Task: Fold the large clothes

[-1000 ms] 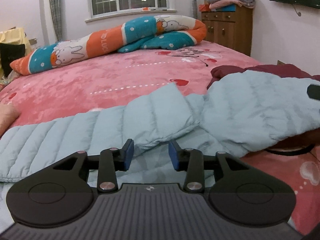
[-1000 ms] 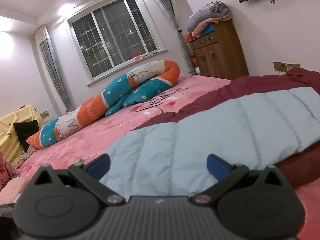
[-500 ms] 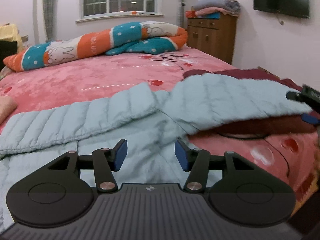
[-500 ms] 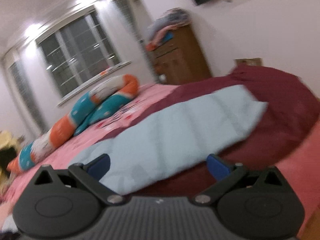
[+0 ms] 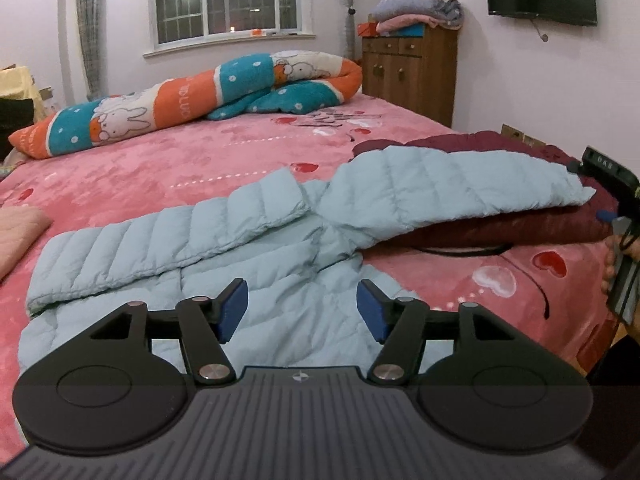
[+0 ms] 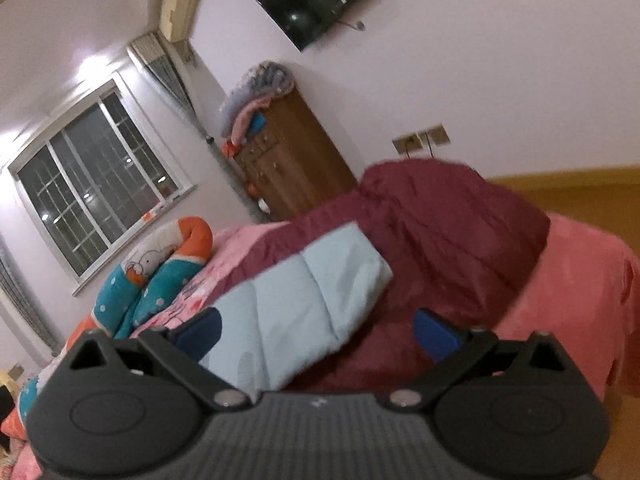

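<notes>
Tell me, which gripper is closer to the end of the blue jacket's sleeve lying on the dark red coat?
Right. The right gripper hovers open just before the sleeve end on the dark red coat. The left gripper, jaws opening and empty, sits over the jacket's body, far from it.

Warm indoor light falls from the ceiling; the window [image 5: 228, 0] is dark, with lamp reflections. The right wrist view is tilted and motion-blurred, and both views bend at the edges.

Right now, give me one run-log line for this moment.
jacket: spread on bed | right sleeve: over maroon garment | left gripper: opening, empty | right gripper: open, empty
</notes>
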Action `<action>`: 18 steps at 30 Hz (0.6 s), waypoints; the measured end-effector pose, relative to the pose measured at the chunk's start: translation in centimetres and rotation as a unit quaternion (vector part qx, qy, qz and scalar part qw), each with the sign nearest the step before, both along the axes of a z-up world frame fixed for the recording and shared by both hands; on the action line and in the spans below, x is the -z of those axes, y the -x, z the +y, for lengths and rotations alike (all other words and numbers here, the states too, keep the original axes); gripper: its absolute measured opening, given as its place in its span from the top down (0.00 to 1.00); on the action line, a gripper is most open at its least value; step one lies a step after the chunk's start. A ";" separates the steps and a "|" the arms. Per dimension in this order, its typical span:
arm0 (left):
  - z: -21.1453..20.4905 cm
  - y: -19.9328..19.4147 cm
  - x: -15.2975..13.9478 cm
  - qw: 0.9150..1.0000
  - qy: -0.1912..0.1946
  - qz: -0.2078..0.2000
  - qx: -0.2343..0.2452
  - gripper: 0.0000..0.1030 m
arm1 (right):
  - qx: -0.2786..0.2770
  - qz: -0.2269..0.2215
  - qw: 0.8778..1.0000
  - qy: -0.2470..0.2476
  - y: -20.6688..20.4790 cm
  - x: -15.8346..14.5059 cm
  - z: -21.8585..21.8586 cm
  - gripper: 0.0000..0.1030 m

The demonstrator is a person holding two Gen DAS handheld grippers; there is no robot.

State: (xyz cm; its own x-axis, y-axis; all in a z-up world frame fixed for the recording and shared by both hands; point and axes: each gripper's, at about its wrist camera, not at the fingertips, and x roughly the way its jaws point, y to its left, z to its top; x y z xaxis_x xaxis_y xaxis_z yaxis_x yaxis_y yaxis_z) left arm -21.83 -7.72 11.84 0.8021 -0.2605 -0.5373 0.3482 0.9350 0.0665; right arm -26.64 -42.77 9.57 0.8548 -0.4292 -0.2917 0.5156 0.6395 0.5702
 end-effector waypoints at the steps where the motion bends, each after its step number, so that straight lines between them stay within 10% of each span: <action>1: 0.0 -0.2 0.2 1.000 -0.002 0.002 -0.003 0.28 | -0.004 0.000 1.000 0.009 -0.2 -0.1 0.1 0.01; 13: 2.1 -0.8 0.5 0.999 -0.002 0.009 -0.048 0.24 | -0.027 -0.003 0.998 -0.048 -3.4 0.9 -1.9 0.24; 18: 3.3 -1.8 1.3 0.997 0.023 0.002 -0.072 0.23 | -0.050 -0.001 0.997 -0.054 -4.1 1.1 -1.6 0.55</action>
